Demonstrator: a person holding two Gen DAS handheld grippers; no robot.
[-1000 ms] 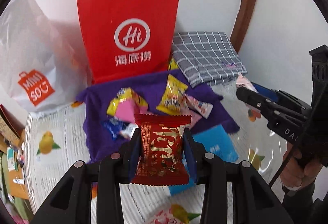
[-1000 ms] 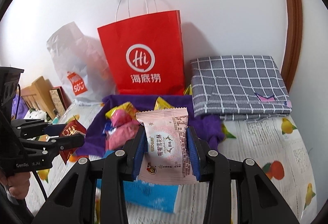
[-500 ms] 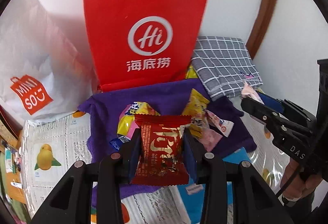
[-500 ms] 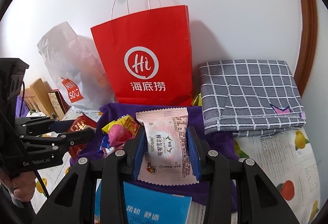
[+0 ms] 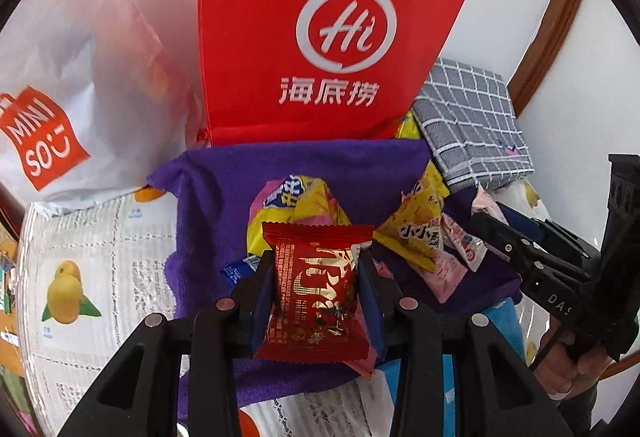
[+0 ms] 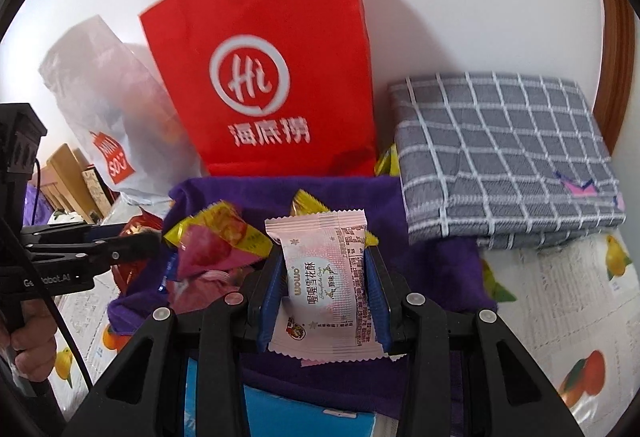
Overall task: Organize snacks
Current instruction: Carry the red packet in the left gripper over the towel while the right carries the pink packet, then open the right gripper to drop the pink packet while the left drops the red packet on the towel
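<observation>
Left gripper (image 5: pixel 316 277) is clamping a red snack packet (image 5: pixel 316 289) upright between its blue pads, hanging just over the purple cloth (image 5: pixel 212 205) where the yellow snack bags (image 5: pixel 416 233) are piling up. Right gripper (image 6: pixel 324 285) is squeezing a pink wowo pastry packet (image 6: pixel 326 277) the same way, above that same cloth. Red Haidilao paper bag (image 6: pixel 260 77) is standing against the wall behind, with a white Miniso bag (image 5: pixel 60 85) and a folded grey checked cloth (image 6: pixel 500 149) sitting either side of it
</observation>
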